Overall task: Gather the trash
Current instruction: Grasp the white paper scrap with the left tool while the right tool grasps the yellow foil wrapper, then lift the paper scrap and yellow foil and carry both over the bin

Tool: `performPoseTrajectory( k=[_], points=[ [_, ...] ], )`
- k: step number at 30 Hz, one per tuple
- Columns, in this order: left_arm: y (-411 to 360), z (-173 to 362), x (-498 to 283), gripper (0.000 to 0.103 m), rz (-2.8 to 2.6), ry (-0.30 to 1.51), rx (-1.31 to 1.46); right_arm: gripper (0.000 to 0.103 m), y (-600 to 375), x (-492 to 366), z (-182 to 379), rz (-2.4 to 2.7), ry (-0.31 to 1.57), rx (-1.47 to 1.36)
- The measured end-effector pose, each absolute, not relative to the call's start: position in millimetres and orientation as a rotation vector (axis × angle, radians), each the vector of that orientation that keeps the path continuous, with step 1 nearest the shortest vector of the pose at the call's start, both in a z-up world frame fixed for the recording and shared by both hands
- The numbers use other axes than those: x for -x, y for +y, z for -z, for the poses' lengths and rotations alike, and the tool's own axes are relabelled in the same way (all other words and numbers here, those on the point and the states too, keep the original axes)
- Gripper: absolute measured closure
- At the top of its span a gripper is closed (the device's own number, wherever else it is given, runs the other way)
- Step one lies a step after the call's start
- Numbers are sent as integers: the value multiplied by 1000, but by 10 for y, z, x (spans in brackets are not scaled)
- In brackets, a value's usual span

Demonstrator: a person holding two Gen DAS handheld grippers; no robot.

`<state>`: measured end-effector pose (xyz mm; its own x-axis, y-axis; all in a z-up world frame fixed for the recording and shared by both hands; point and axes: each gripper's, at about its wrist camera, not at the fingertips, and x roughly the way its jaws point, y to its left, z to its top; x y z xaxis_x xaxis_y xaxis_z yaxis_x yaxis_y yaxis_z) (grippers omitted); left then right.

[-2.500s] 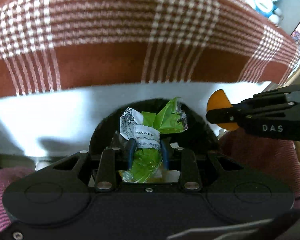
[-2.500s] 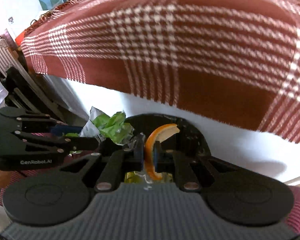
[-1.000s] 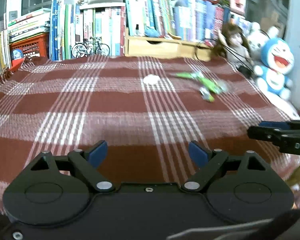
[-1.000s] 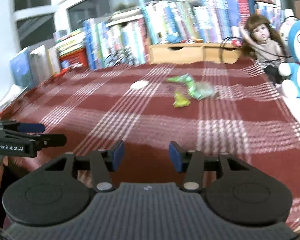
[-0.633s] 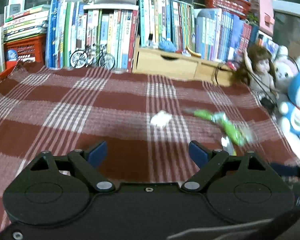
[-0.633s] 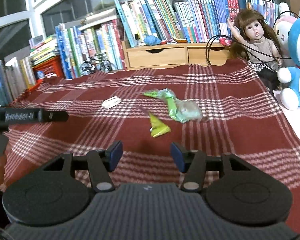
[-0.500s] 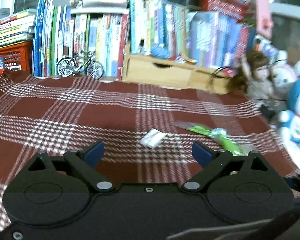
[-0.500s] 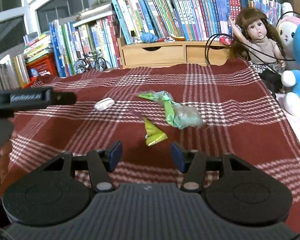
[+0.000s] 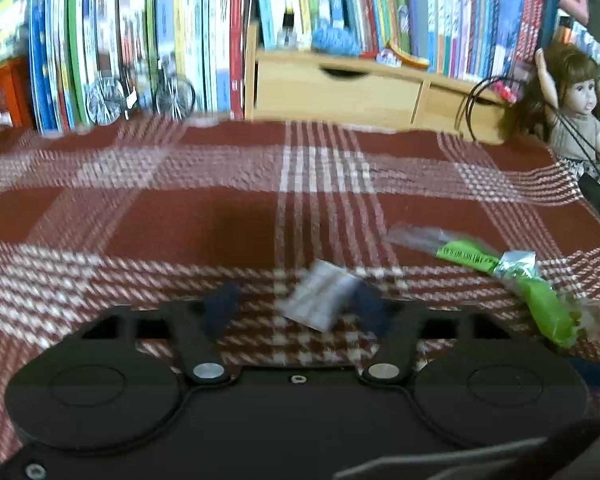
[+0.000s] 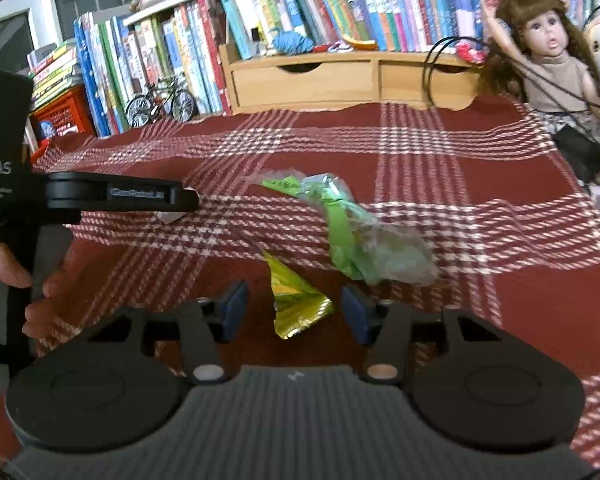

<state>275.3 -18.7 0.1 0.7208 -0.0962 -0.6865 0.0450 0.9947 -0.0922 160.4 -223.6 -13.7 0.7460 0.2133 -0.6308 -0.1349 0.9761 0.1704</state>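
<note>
A plaid red cloth (image 9: 204, 224) covers the table. In the left wrist view my left gripper (image 9: 296, 306) is open, and a small crumpled white wrapper (image 9: 320, 300) lies between its fingers, nearer the right one. A long green and clear wrapper (image 9: 540, 296) lies to the right. In the right wrist view my right gripper (image 10: 294, 312) is open around a folded yellow-green foil wrapper (image 10: 296, 300) on the cloth. The green and clear wrapper (image 10: 356, 232) lies just beyond it. The left gripper (image 10: 180, 200) reaches in from the left over the white wrapper (image 10: 168, 216).
Rows of books (image 10: 160, 52) and a wooden drawer box (image 10: 308, 76) line the back of the table. A small model bicycle (image 10: 160, 100) stands at the back left. A doll (image 10: 552, 52) with black cables sits at the right. A hand (image 10: 16, 276) holds the left gripper's handle.
Both grippers let go of the green wrapper and orange peel, rose to the table and moved forward. The left gripper's fingers have narrowed around the white wrapper; the right now straddles the foil wrapper.
</note>
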Motion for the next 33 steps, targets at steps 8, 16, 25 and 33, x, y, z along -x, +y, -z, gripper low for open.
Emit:
performPoseTrajectory(
  k=[8, 16, 25, 33],
  points=[
    [-117, -102, -2453, 82, 91, 720, 106, 70, -2189, -1444, 84, -221, 673, -115],
    [-22, -342, -1628, 82, 133, 641, 88, 70, -2155, -891, -75, -297, 626, -135],
    [169, -252, -531, 82, 187, 636, 130, 70, -2018, -32, -22, -416, 638, -91],
    [298, -143, 387, 82, 212, 625, 143, 70, -1930, 511, 34, -485, 650, -106]
  ],
)
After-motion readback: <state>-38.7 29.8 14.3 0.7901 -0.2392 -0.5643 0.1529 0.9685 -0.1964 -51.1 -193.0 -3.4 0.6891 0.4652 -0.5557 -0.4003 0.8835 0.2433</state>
